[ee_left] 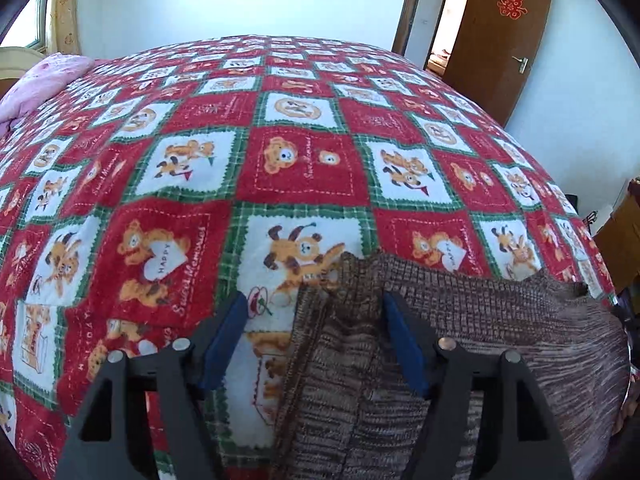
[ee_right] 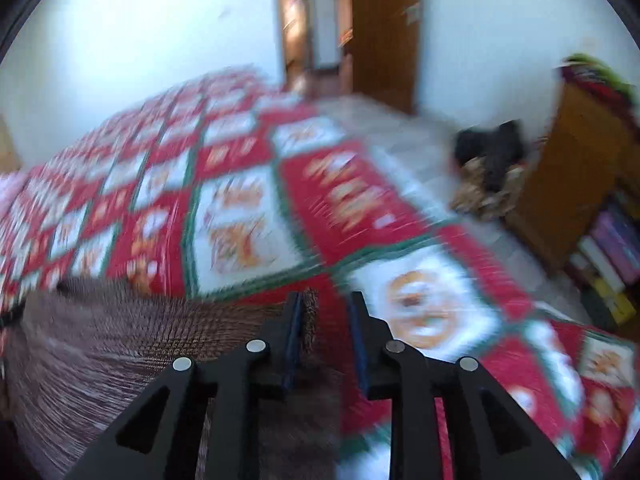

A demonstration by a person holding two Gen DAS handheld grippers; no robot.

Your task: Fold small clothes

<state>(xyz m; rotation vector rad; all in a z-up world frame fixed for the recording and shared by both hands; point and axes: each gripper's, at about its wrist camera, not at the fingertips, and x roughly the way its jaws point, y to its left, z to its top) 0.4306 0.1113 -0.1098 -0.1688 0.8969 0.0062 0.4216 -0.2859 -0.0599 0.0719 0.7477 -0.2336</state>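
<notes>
A brown striped knit garment [ee_left: 460, 344] lies on the near part of the bed. My left gripper [ee_left: 312, 312] is open, its blue-padded fingers [ee_left: 230, 332] spread over the garment's left corner, with the knit between them. In the blurred right wrist view the same garment [ee_right: 120, 340] lies at lower left. My right gripper [ee_right: 326, 312] is open with a narrower gap, and the garment's right corner sits between its fingers [ee_right: 294, 320].
The bed carries a red, white and green teddy-bear blanket [ee_left: 280, 140]. A pink quilt [ee_left: 44, 80] lies at its far left. A brown door [ee_left: 496, 36] stands open behind. A wooden bookshelf [ee_right: 580, 184] and a dark pile [ee_right: 488, 160] are on the floor at the right.
</notes>
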